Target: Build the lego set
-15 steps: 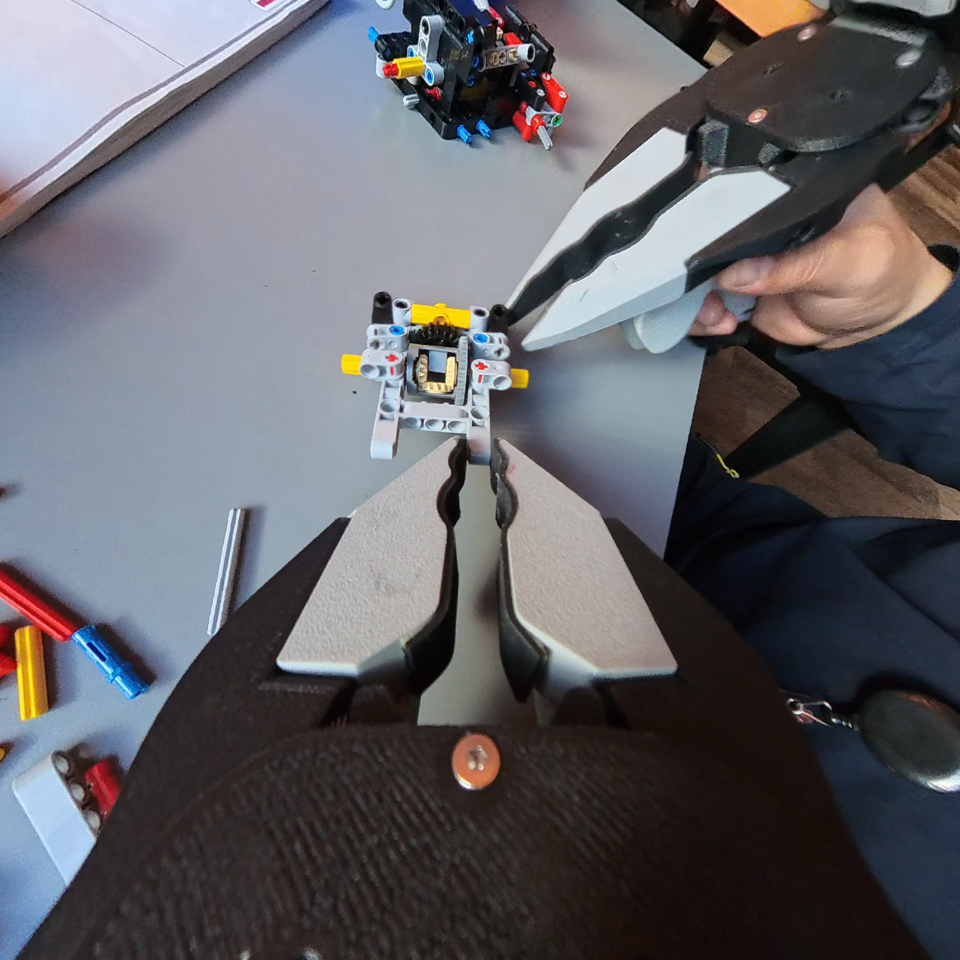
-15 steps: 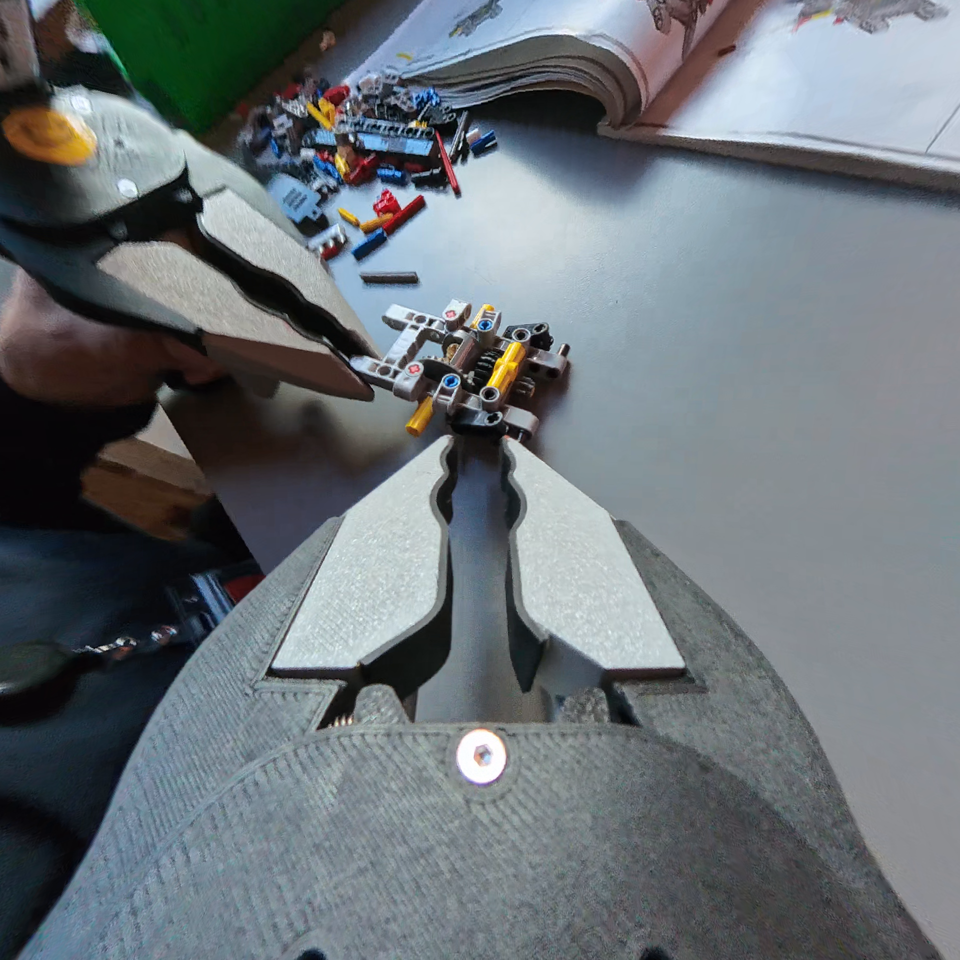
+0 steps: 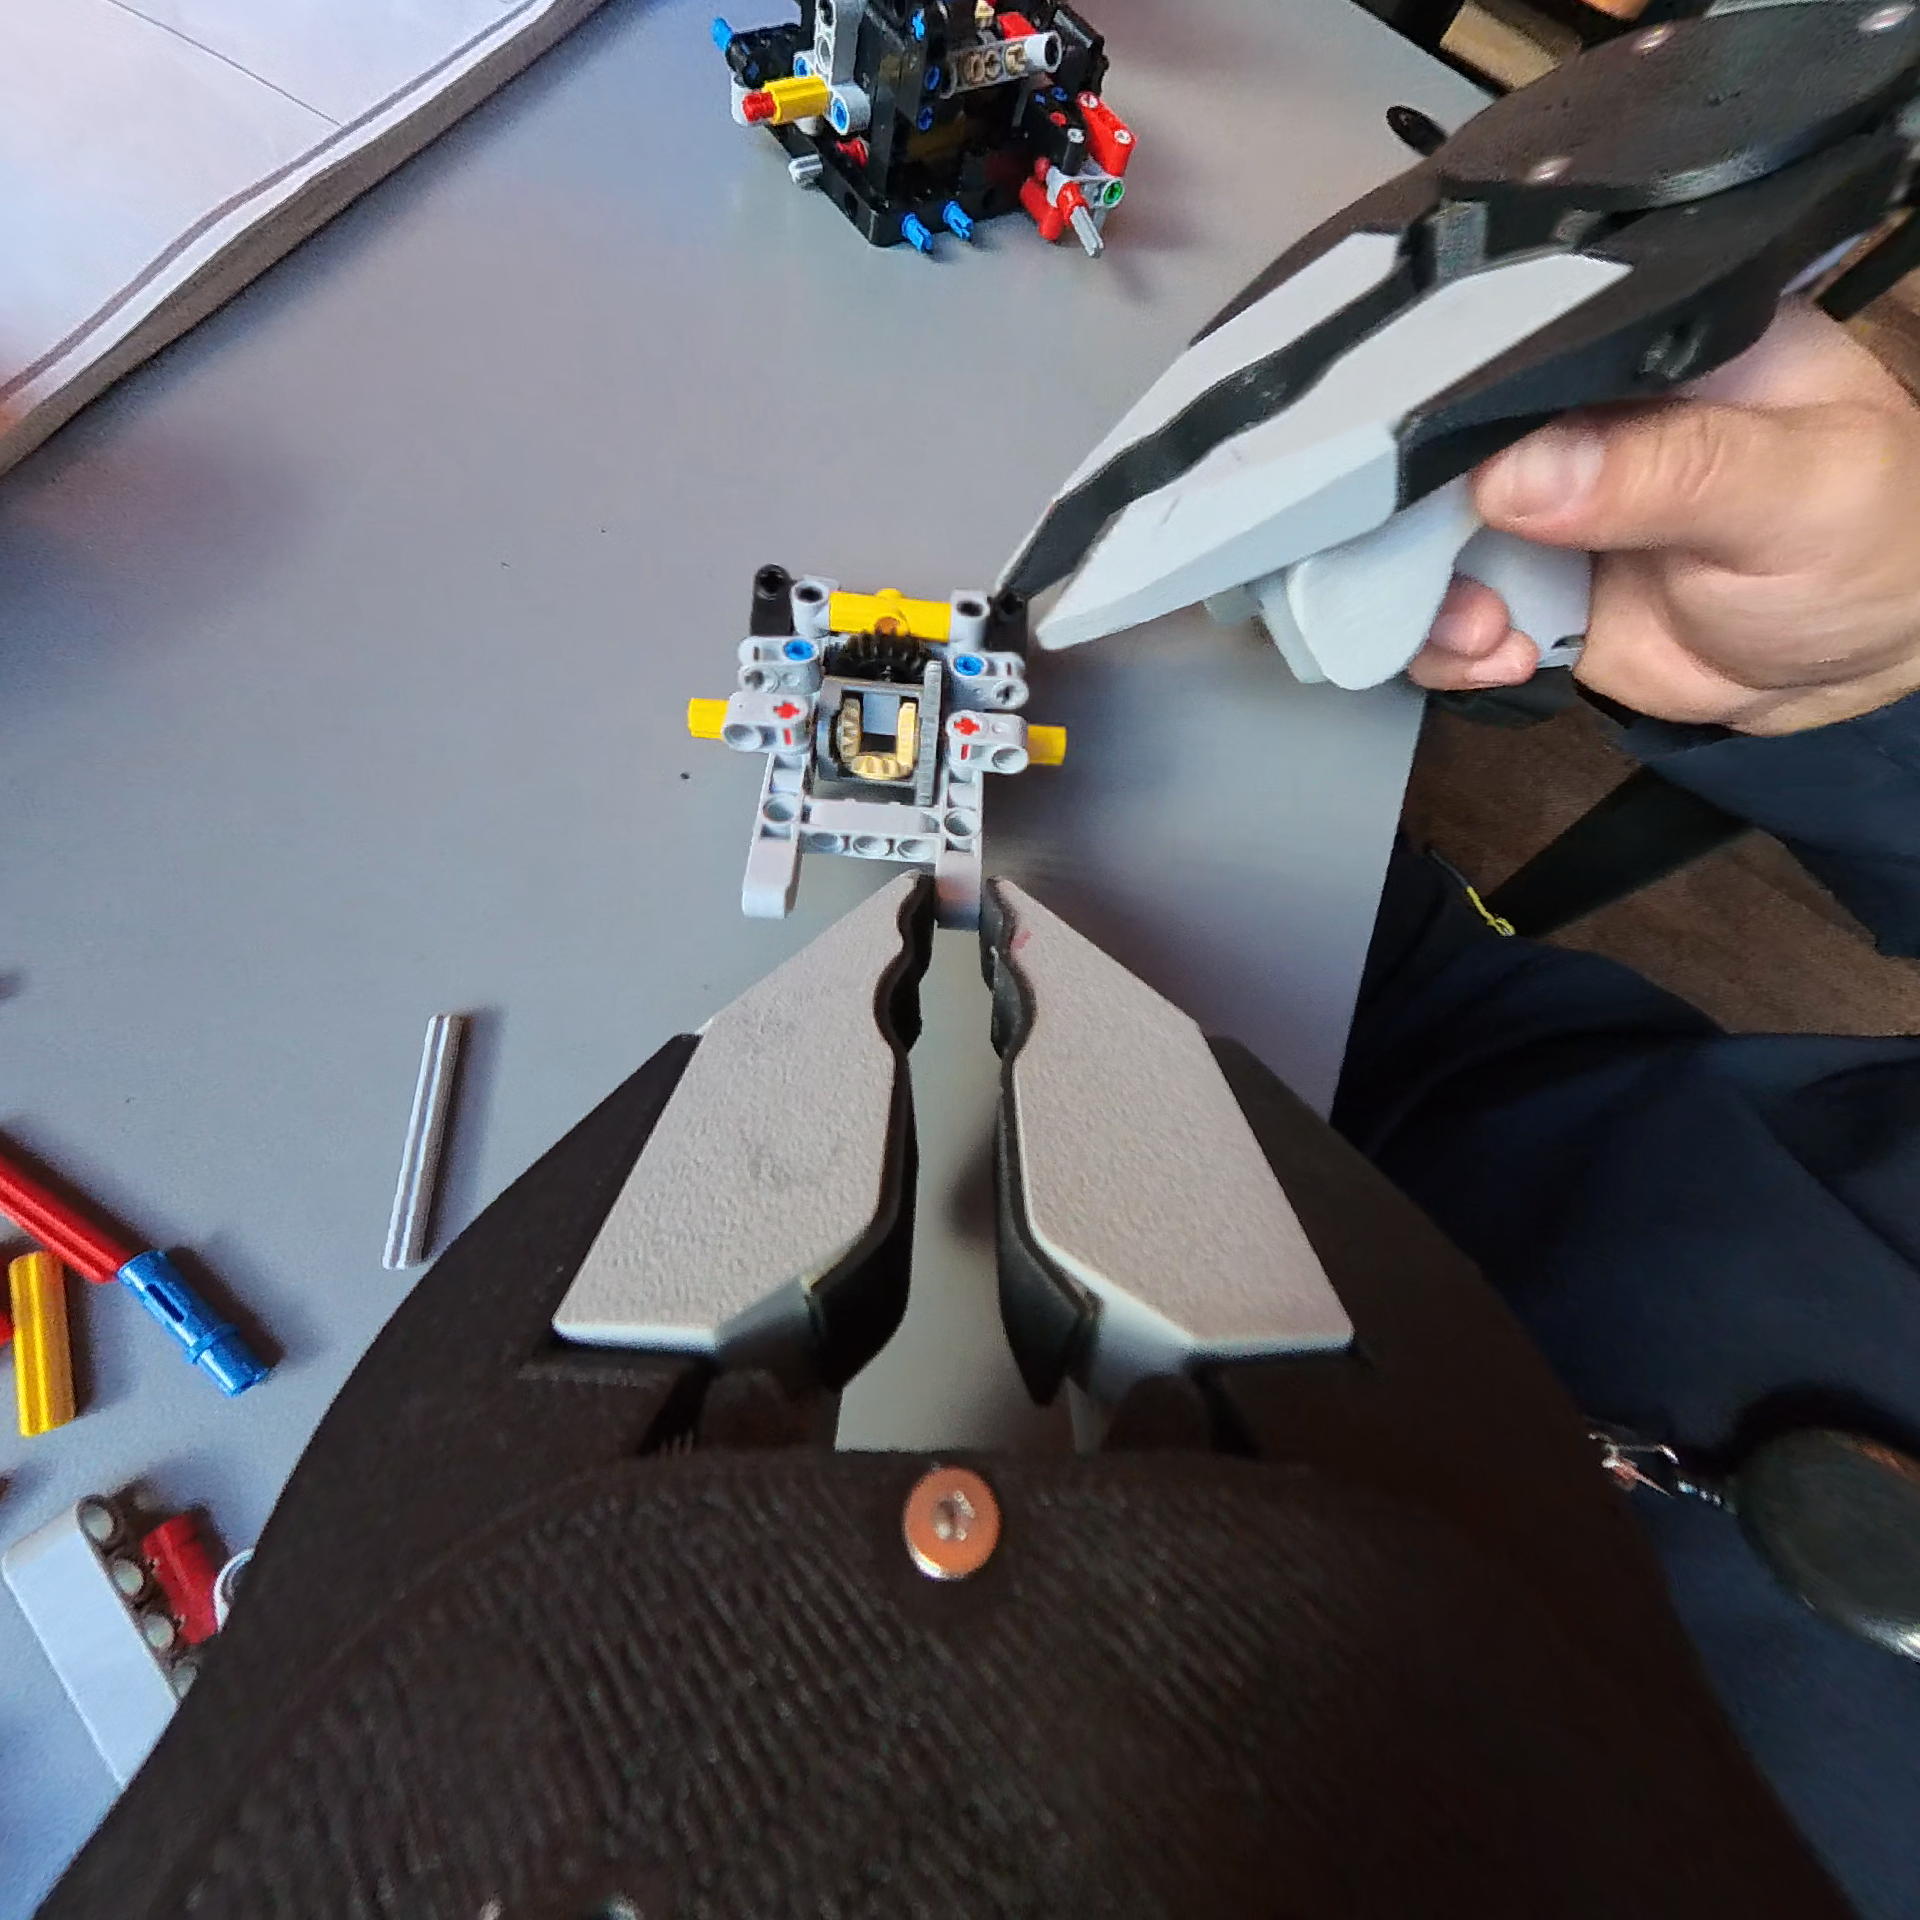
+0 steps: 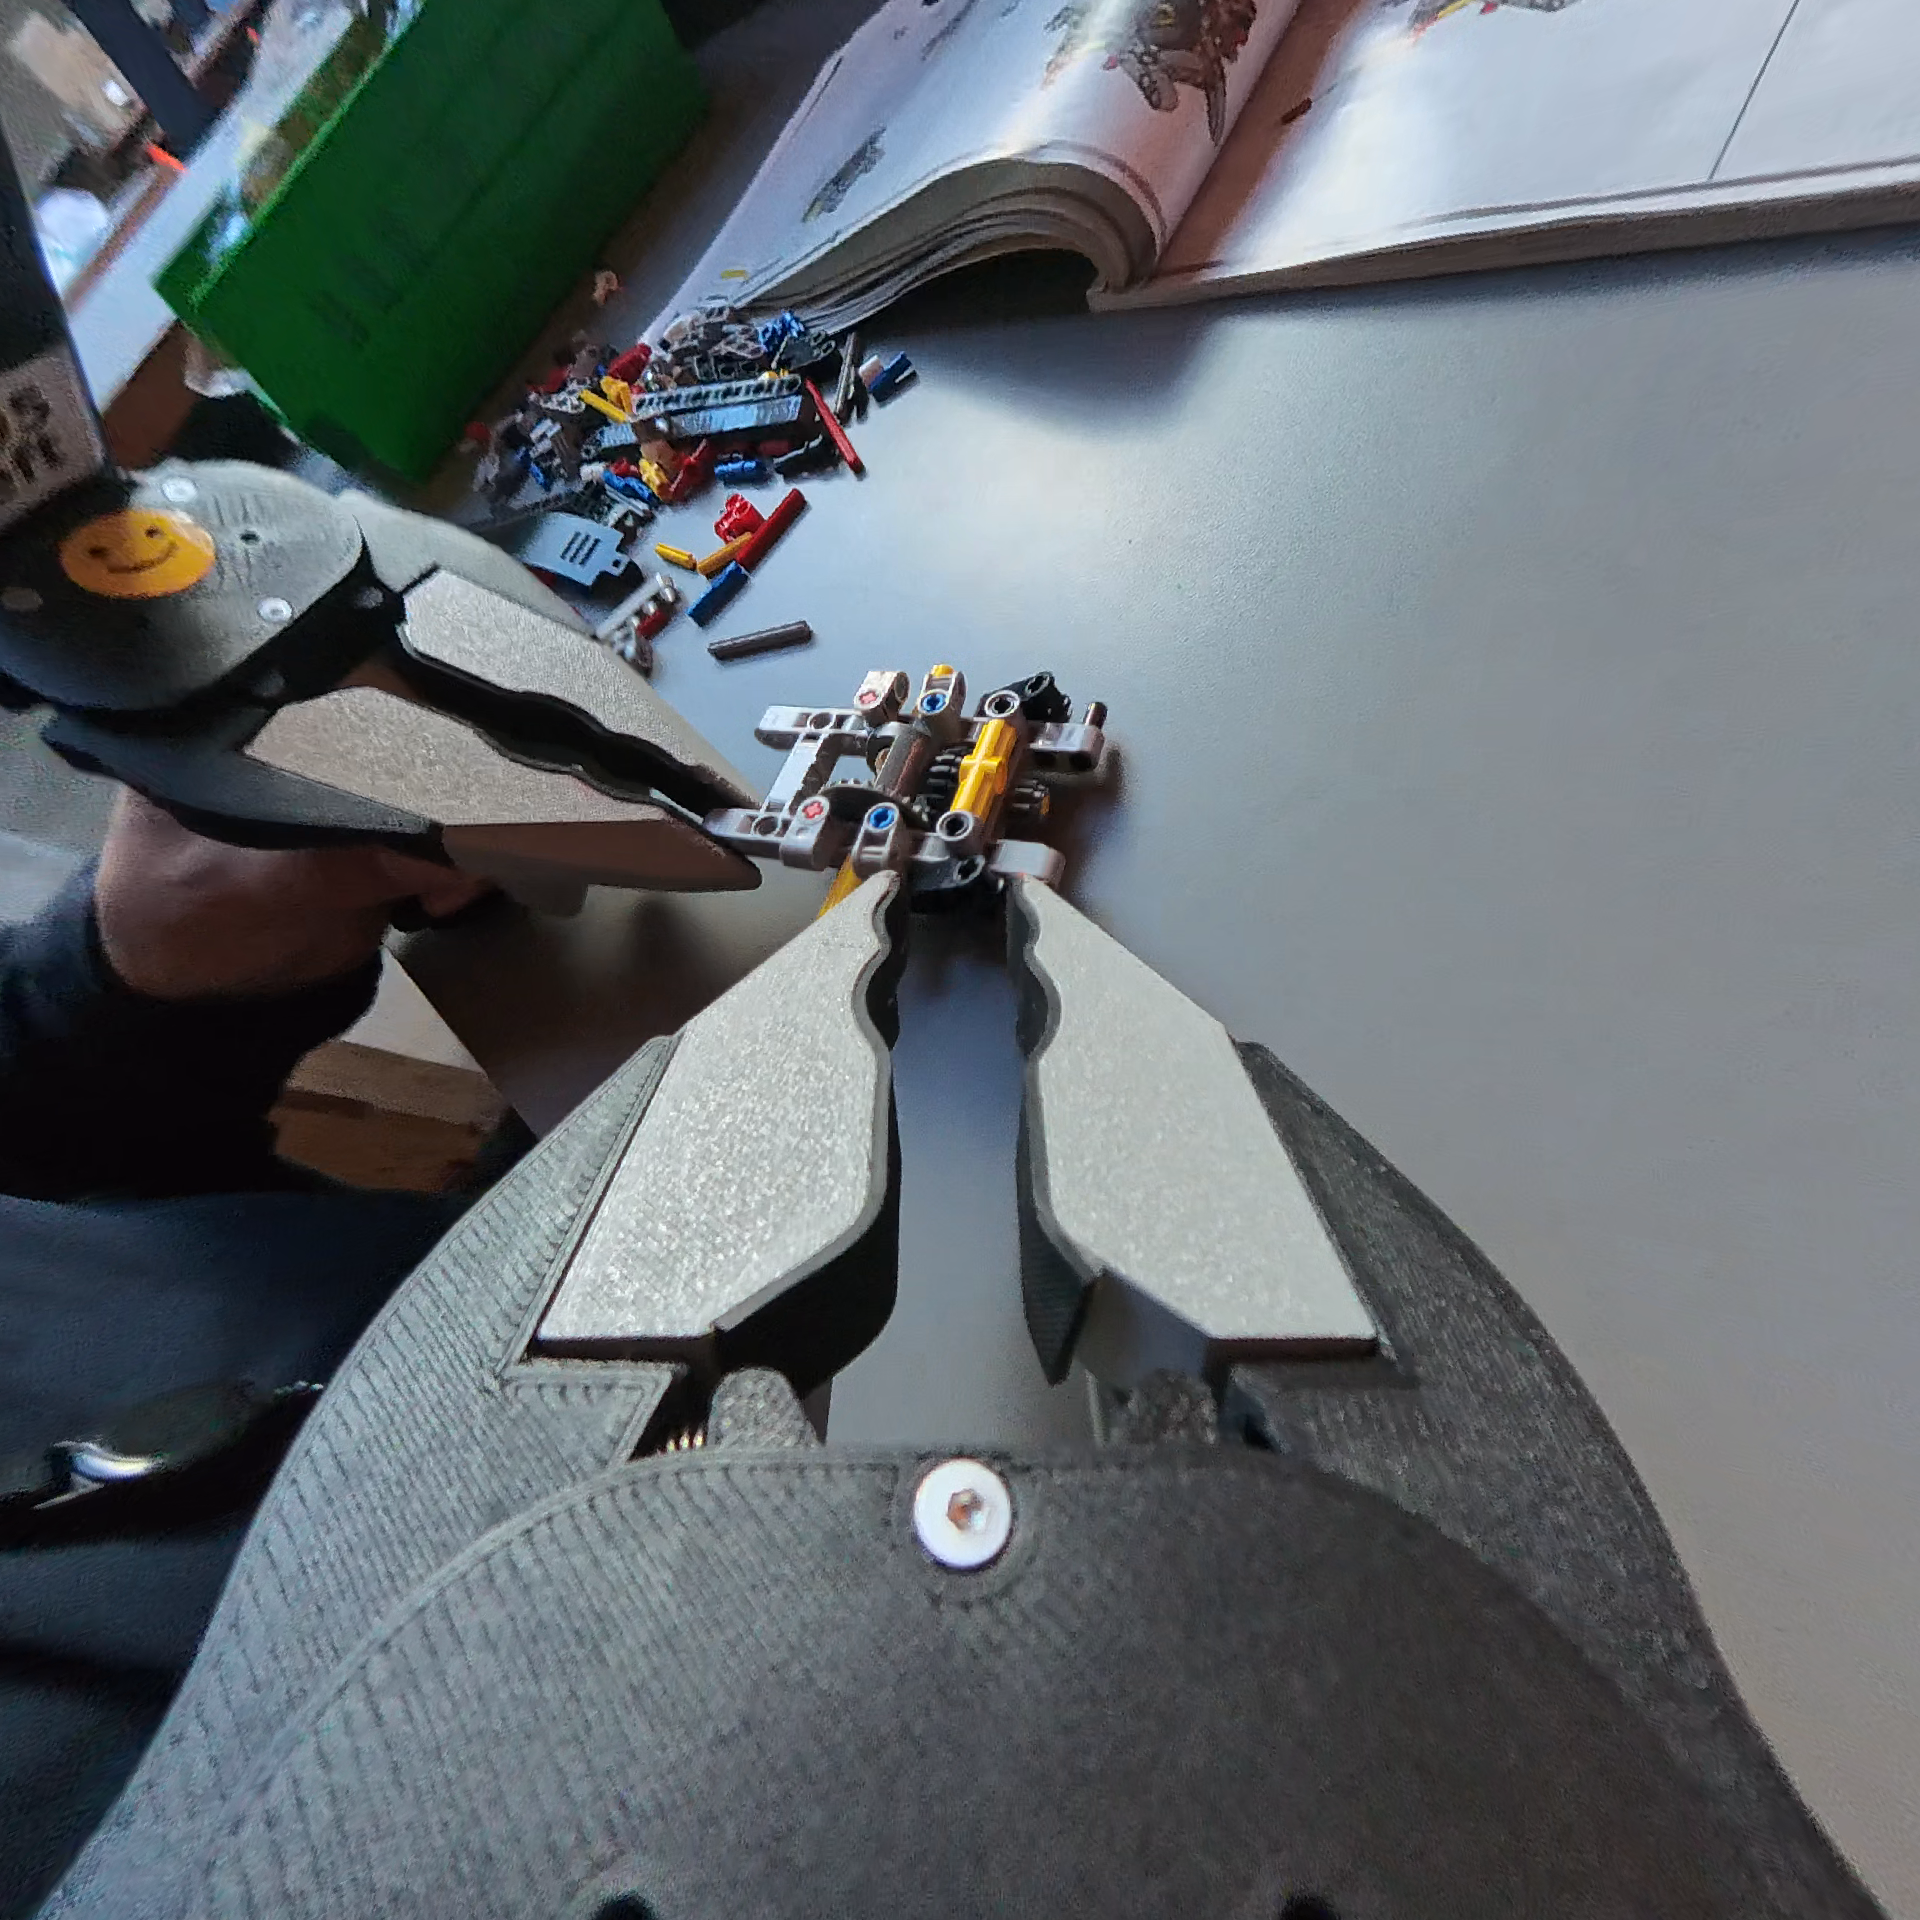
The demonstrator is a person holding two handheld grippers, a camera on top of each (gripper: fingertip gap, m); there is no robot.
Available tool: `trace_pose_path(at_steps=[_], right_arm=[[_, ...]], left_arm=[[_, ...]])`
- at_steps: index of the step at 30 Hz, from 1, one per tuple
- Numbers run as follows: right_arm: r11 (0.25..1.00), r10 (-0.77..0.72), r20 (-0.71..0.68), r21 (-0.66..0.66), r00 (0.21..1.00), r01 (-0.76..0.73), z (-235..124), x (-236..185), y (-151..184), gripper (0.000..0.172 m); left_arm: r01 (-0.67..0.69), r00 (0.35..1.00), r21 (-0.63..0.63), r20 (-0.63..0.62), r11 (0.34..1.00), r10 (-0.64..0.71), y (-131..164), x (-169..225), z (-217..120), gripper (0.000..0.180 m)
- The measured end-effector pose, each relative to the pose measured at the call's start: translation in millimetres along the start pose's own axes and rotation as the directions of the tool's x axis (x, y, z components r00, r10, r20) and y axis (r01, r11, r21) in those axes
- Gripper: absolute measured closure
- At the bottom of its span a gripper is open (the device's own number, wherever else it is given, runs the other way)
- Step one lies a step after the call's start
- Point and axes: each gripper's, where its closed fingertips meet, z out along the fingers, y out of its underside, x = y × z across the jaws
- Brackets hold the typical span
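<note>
because the left gripper (image 3: 954, 902) fingers only pinch one thin grey leg of the small brick frame (image 3: 878, 727), it could twist or slip out. the right gripper (image 4: 951, 896) fingers stand a little apart at its black corner. the frame, grey with yellow pins, lies on the worktop (image 3: 416, 623) near the edge.

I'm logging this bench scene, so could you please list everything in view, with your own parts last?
Small brick assembly: one, grey with yellow axles, table centre, one rear beam clamped in the left tool.
Larger brick model: one, black with red and blue, far side.
Loose pieces: a pile, mixed colours, beside the book.
Grey axle: one, lying alone.
Open book: one, white pages.
Green box: one, past the pile.
Table: grey.
Left tool: closed on the beam.
Right tool: open at the assembly's black end.
</note>
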Motion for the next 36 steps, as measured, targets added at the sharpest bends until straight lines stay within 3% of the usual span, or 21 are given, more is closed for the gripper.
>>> trace_pose_path(at_steps=[9,16,17,18,23,36], right_arm=[[0.95,-0.311,-0.179,-0.052,0.933,0.307,2,-1,8,0.153],[0.864,-0.488,-0.287,-0.022,0.824,0.504,-5,-11,-13,0.155],[0.851,-0.506,-0.308,-0.024,0.806,0.525,-6,-12,-16,0.148],[0.842,-0.517,-0.33,-0.028,0.79,0.539,-7,-11,-18,0.139],[0.82,-0.553,-0.312,-0.039,0.773,0.571,-6,-18,-18,0.146],[0.788,-0.6,-0.265,-0.038,0.754,0.614,-1,-24,-15,0.15]], left_arm=[[0.012,0.999,-0.017,-0.03,1.0,-0.013,2,4,2,0.174],[0.19,0.955,-0.022,-0.23,0.982,-0.19,-9,8,-10,0.174],[0.213,0.941,-0.038,-0.263,0.976,-0.215,-9,8,-11,0.175],[0.237,0.922,-0.054,-0.303,0.97,-0.242,-8,9,-12,0.175],[0.36,0.824,-0.098,-0.432,0.928,-0.365,-10,7,-18,0.175],[0.35,0.803,-0.139,-0.465,0.926,-0.373,-7,10,-20,0.174]])
